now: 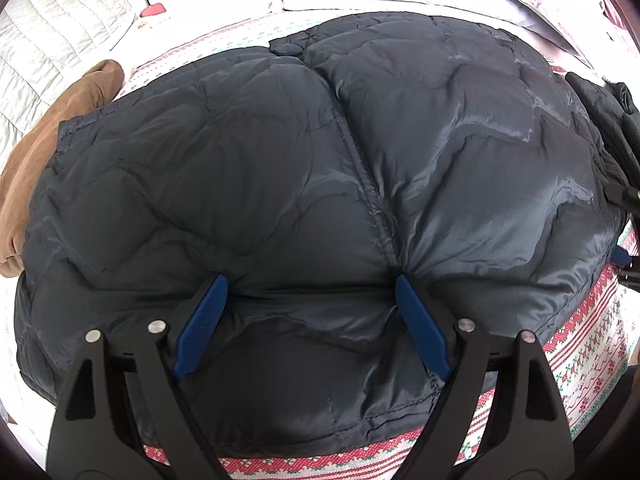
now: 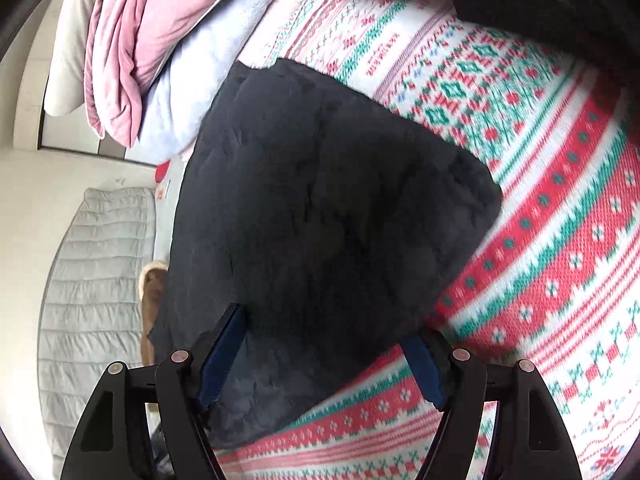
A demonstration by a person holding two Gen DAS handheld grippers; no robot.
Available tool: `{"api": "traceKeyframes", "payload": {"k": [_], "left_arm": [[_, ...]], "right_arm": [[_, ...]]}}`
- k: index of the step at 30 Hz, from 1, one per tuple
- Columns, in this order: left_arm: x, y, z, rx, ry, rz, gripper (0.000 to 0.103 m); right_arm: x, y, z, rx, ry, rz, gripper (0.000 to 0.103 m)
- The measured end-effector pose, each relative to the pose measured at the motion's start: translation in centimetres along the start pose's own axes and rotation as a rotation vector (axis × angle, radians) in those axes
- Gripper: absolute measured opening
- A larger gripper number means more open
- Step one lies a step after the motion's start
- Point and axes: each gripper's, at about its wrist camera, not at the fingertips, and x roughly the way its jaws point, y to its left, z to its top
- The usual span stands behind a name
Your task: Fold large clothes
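A dark navy quilted puffer jacket lies folded on a bed covered by a red, green and white patterned blanket. My left gripper is open, its blue pads pressed down on the jacket's near edge beside the centre seam. In the right wrist view the same jacket fills the middle. My right gripper is open over the jacket's edge, holding nothing. The right gripper also shows at the far right of the left wrist view.
A brown garment lies left of the jacket. Dark clothing lies at its right. Pink and pale blue bedding is piled at the bed's head. A grey quilted mat lies on the floor beside the bed.
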Motion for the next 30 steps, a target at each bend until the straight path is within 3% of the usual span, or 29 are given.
{"api": "traceKeyframes", "payload": {"k": [5,10,14,16,18,24,30], "left_arm": [[0.1,-0.1,0.2,-0.009,-0.003,-0.004,0.086],[0.2,-0.2,0.3,-0.012,-0.003,-0.008,0.086],[0.2,-0.5,0.4,-0.012,-0.002,-0.006,0.086],[0.2,-0.5,0.4,-0.015,-0.001,-0.007,0.086],[0.1,-0.6,0.3,-0.016,-0.002,-0.01,0.086],[-0.2,-0.7,0.3,-0.022,-0.009,-0.033,0.086],[-2.1,0.3,0.4,-0.072,-0.035,-0.163,0.086]], "right_arm": [[0.7,1.1,0.0,-0.027,-0.035,-0.019,0.077],[-1.2,4.3,-1.2,-0.17,-0.131,0.084,0.076],[-1.8,5.0,-1.7,-0.197,-0.174,0.15,0.075],[-1.9,5.1,-2.1,-0.207,-0.193,0.162,0.065],[-2.0,5.7,-2.0,-0.237,-0.223,0.147,0.04],[-2.7,5.9,-1.8,-0.273,-0.279,0.099,0.016],[-6.2,5.6,-2.2,-0.288,-0.425,0.033,0.011]]}}
